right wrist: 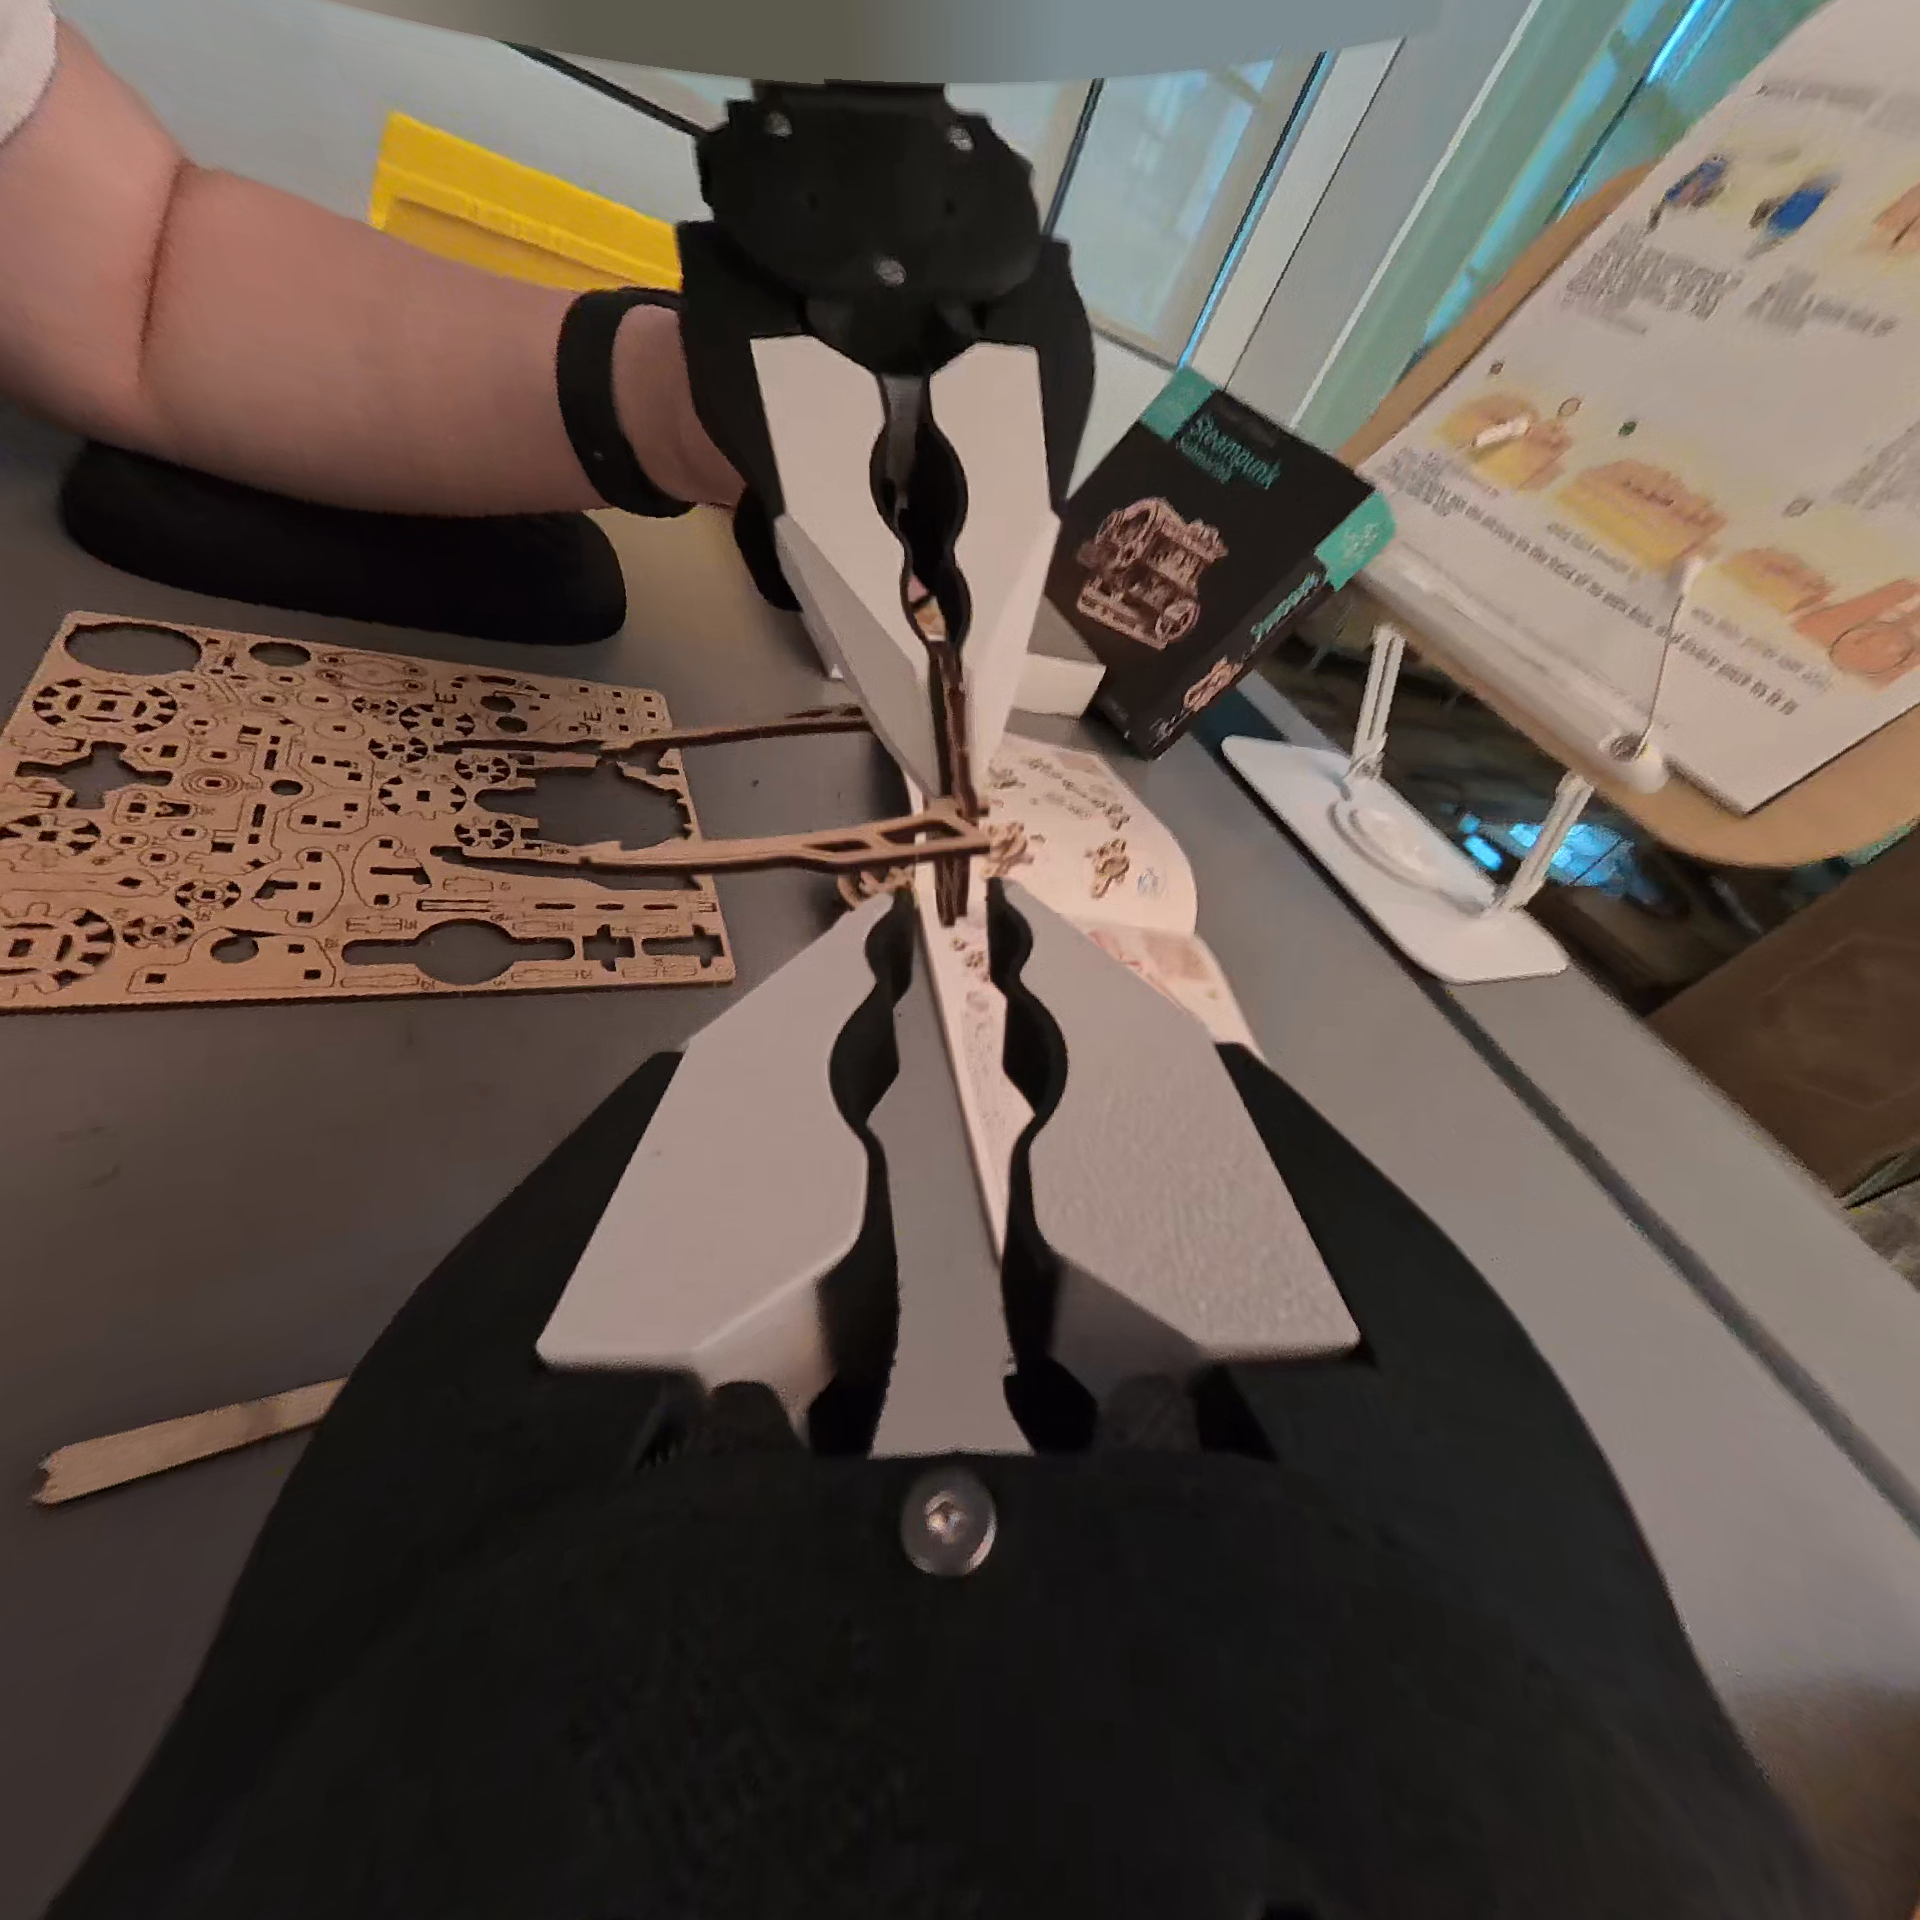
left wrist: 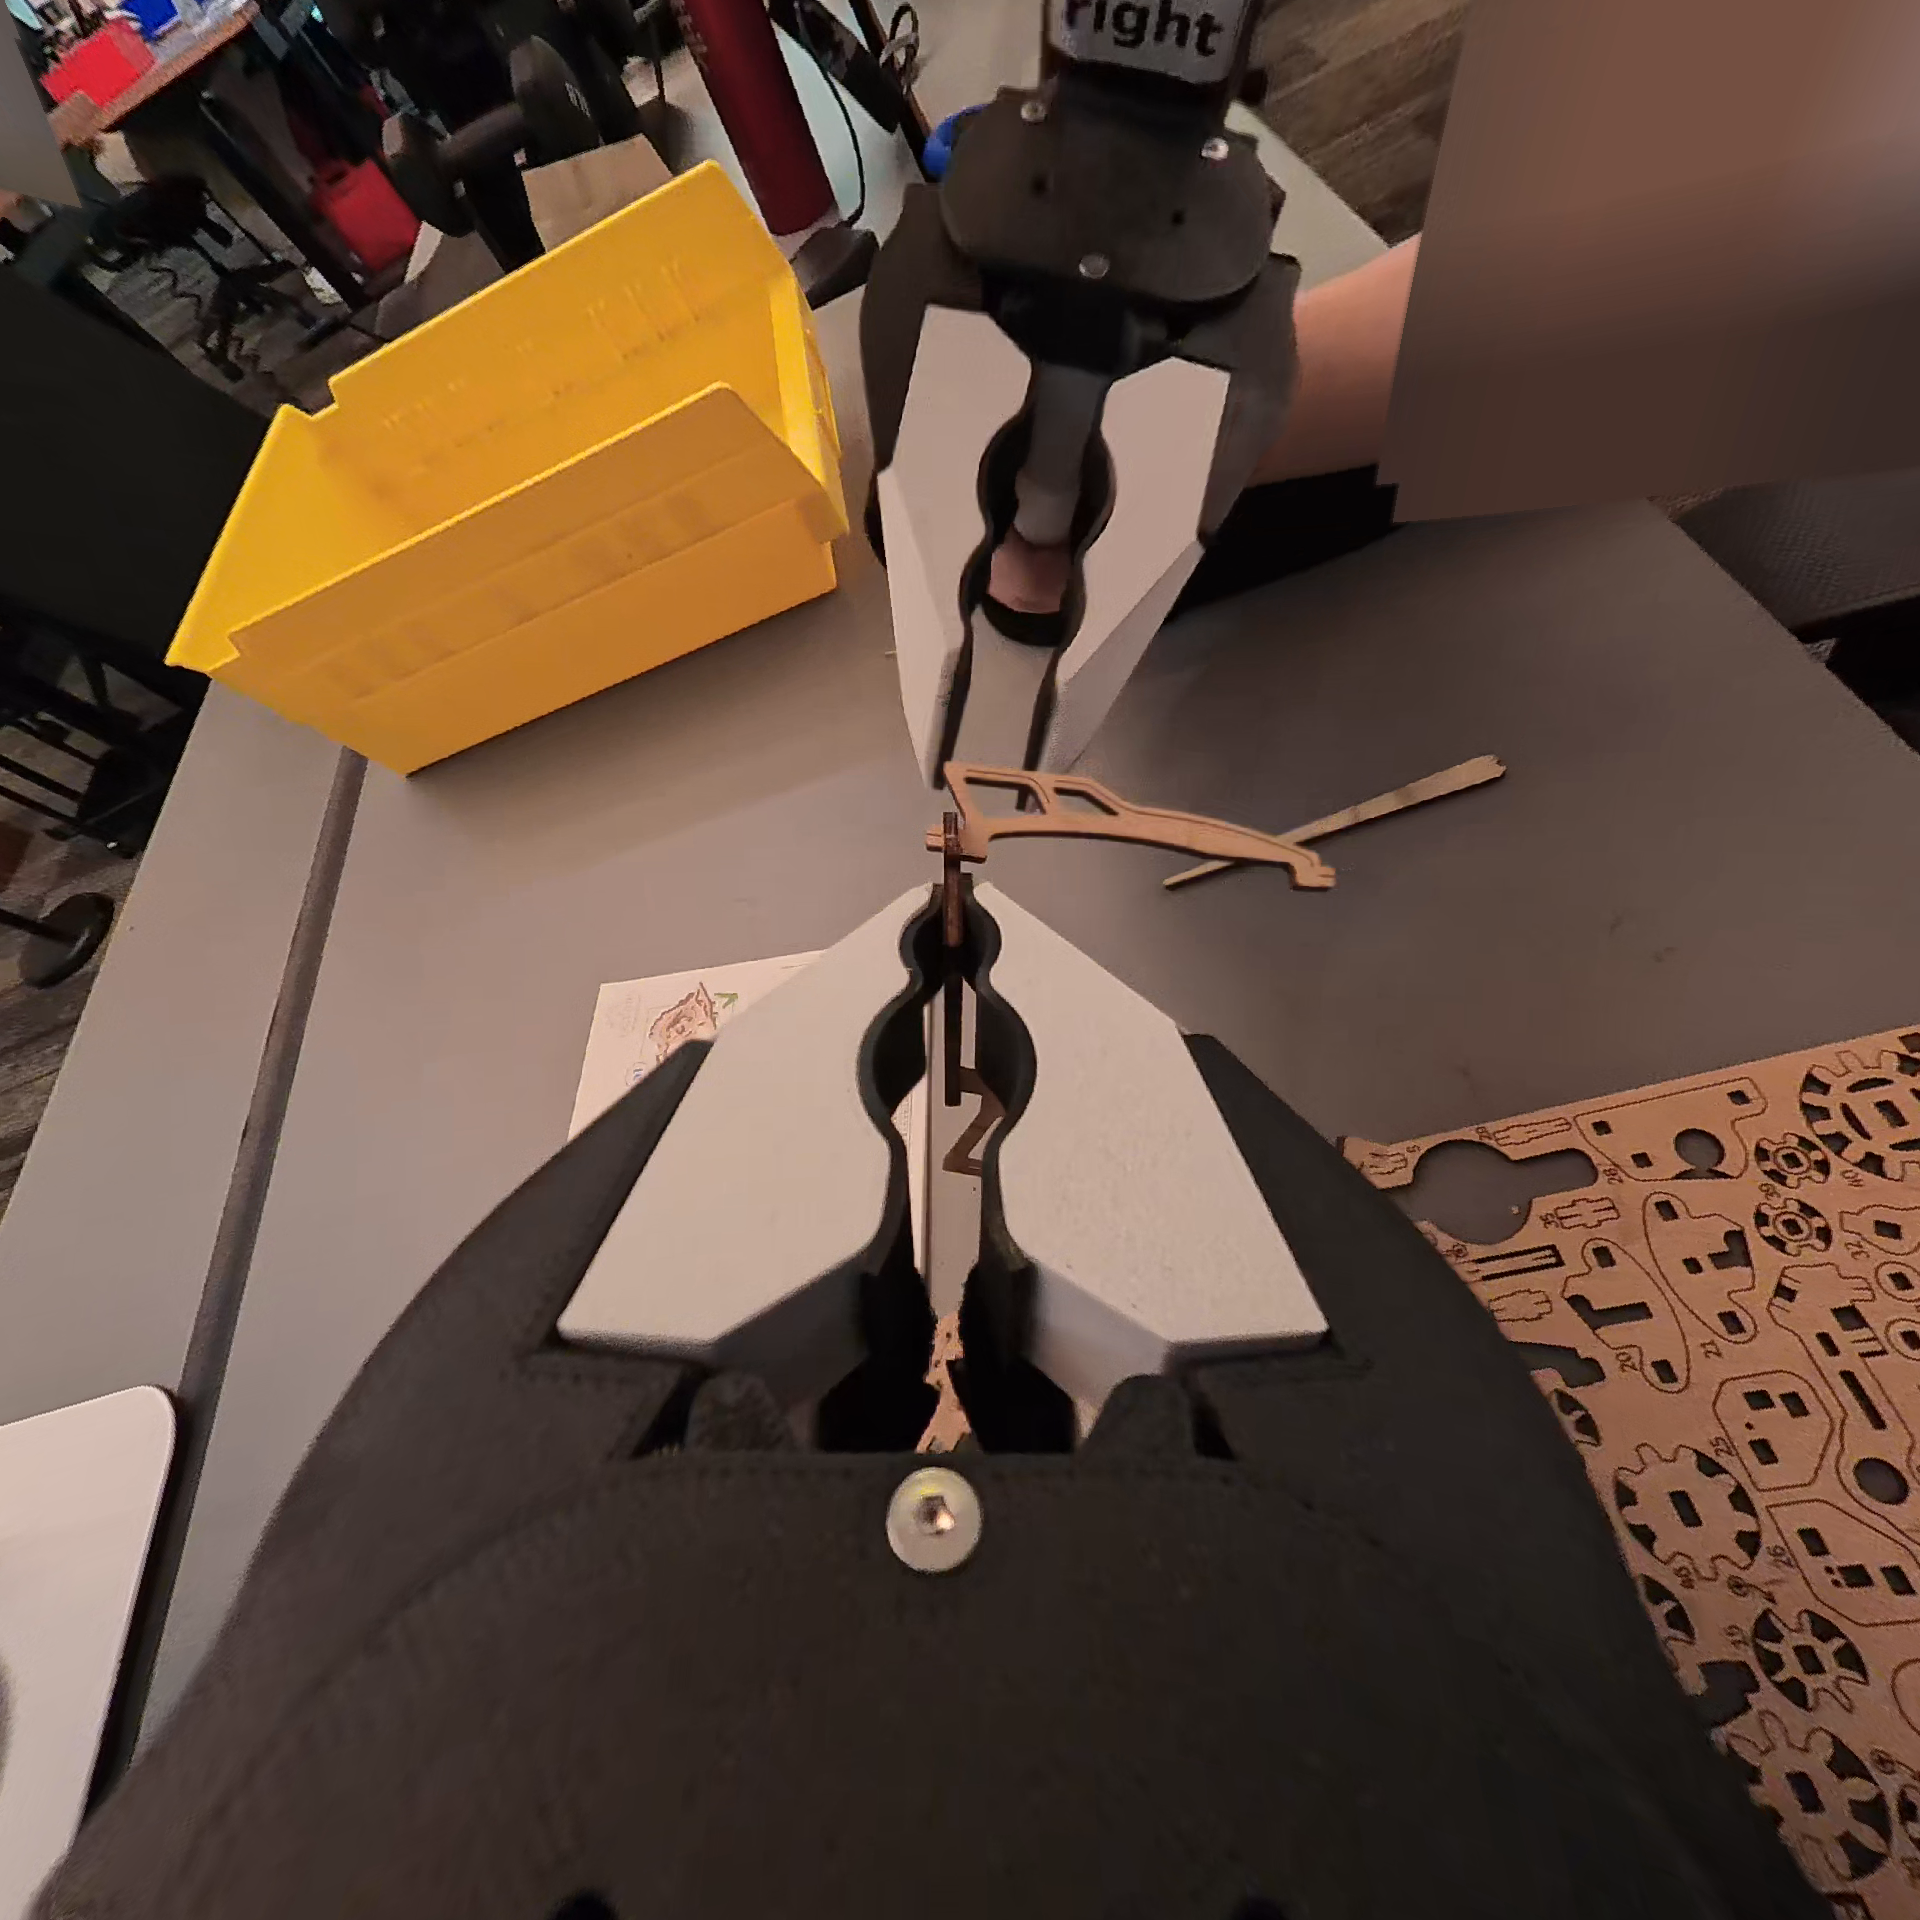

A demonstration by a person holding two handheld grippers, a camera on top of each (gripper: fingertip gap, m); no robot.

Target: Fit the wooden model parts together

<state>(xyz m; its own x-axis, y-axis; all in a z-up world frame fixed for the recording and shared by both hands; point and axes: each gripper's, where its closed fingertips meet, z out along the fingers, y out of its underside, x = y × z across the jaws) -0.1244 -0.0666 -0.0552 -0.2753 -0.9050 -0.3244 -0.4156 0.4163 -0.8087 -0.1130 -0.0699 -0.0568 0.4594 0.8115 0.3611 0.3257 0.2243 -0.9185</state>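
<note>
Left tool (left wrist: 951, 904) pinches thin plywood strip (left wrist: 950, 914) – slotted into flat car-shaped cutout (left wrist: 1132, 826)

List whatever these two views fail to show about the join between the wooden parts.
- Left wrist view: the upright strip is seen edge-on; its lower end hides between the left tongs.
- Right wrist view: the joint with the car-shaped piece is motion-blurred, so seating is unclear.
- Whether the right tongs touch anything: unclear.
</note>
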